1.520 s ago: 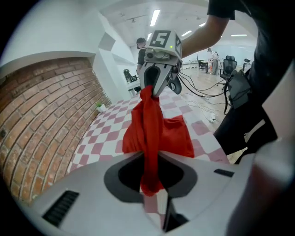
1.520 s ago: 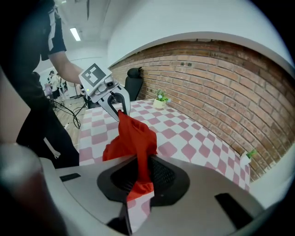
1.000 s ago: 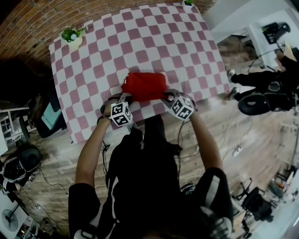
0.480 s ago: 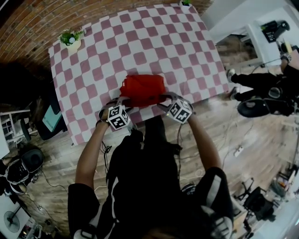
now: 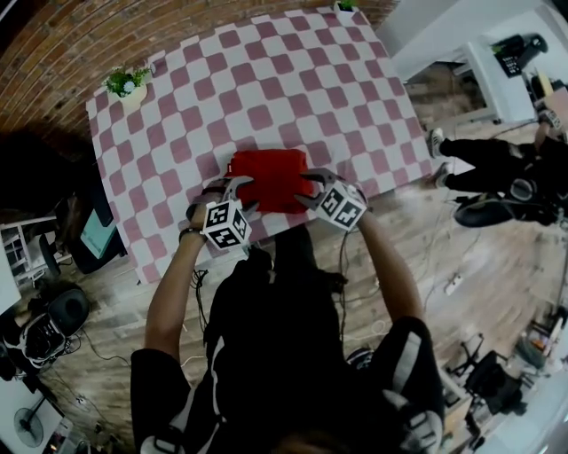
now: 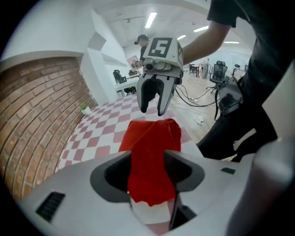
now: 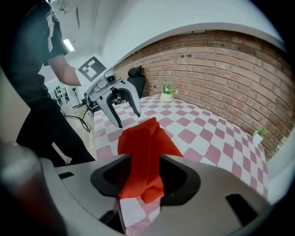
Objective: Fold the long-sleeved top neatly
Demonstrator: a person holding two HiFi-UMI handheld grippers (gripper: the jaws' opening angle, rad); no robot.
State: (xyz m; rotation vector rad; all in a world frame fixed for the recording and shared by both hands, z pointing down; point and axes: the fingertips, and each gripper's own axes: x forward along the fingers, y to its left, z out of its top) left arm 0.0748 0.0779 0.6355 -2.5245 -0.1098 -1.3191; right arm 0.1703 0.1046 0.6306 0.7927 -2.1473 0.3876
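Head view looks steeply down on a wooden floor [image 5: 479,266] and a brick wall [image 5: 53,44], with a table [image 5: 266,80] under a pink-and-white checked cloth set against that wall. A second person [image 5: 497,173] in dark clothes is on the floor off the table's right side, well apart from the work. The red long-sleeved top [image 5: 266,180] lies on the cloth near the table's front edge, already folded into a compact rectangle and resting flat. The wearer's bare forearms reach forward from a dark shirt, each hand holding a gripper at one of the top's near corners. The left gripper [image 5: 229,186] sits at the near left corner and the right gripper [image 5: 311,188] at the near right corner, each with its marker cube facing the camera. Left gripper view shows its two jaws standing apart, having just been opening, with the red fabric lying in the gap between them and its near edge over the checked cloth; the pads do not pinch it. Right gripper view shows the same: jaws spread, just opened, the top's folded edge between them and unclamped. A small potted plant [image 5: 127,82] stands at the table's far left corner, and another small plant [image 5: 344,5] at the far right corner.
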